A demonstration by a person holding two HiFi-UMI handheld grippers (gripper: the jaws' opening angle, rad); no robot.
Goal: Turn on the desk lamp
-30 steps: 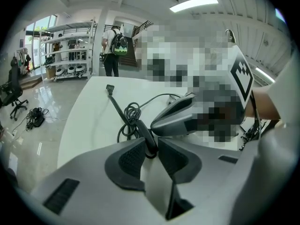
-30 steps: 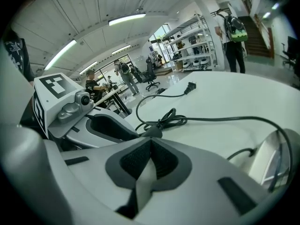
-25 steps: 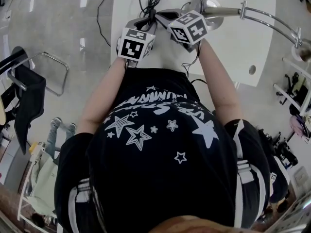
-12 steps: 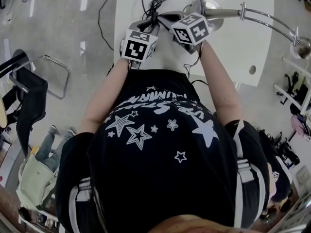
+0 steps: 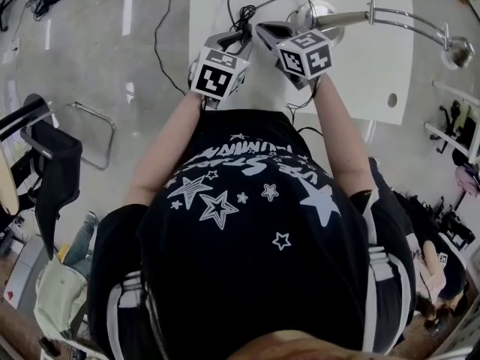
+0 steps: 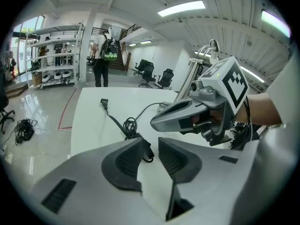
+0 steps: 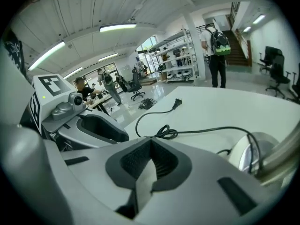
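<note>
Left tongs [image 6: 151, 144]: wide, the two dark pads clearly apart, nothing between them; past the gap I see bare table and a knot of cord.
Right tongs [image 7: 150, 142]: narrow, pad tips pressed together, holding nothing.
My hands: both are held out over the near side of the white table [image 5: 375, 81], with the right tongs just beside the left, at about 2 o'clock from it in the head view.
Desk lamp [image 5: 321, 11]: stands on the table at about 12 to 1 o'clock from my right tongs, near them but not touched by either pair.
Lamp base [image 7: 255, 153]: round and pale, at 3 o'clock in the right gripper view, with a thin wire looped over it.
Lamp arm [image 5: 405, 17]: a slim metal double rail arching from the base toward 3 o'clock.
Lamp head [image 5: 459, 51]: out past the table's 3 o'clock edge.
Cord [image 7: 197, 131]: black, lying on the table with a tangle in it, running from the base toward 9 o'clock.
Plug [image 7: 177, 103]: lies loose on the tabletop at the cord's far end.
</note>
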